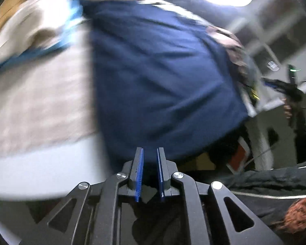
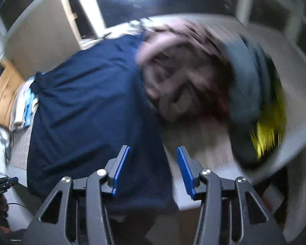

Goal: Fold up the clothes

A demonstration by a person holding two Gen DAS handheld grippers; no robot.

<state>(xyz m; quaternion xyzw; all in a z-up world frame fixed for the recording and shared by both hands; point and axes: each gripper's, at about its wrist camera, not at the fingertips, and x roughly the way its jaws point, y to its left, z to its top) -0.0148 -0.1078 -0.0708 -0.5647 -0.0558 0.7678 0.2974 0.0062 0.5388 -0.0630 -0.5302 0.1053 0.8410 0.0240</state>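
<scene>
navy garment [image 1: 163, 77]: matt cloth | tool pads [image 2: 122, 169]: blue, probably ribbed plastic | floor [image 2: 4, 94]: wood

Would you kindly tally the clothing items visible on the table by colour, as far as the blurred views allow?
Navy garment: 1
Pink-brown patterned garment: 1
Grey-blue garment: 1
Yellow garment: 1
Light blue piece: 1
White piece: 1
Total: 6, though blur may hide more.
</scene>
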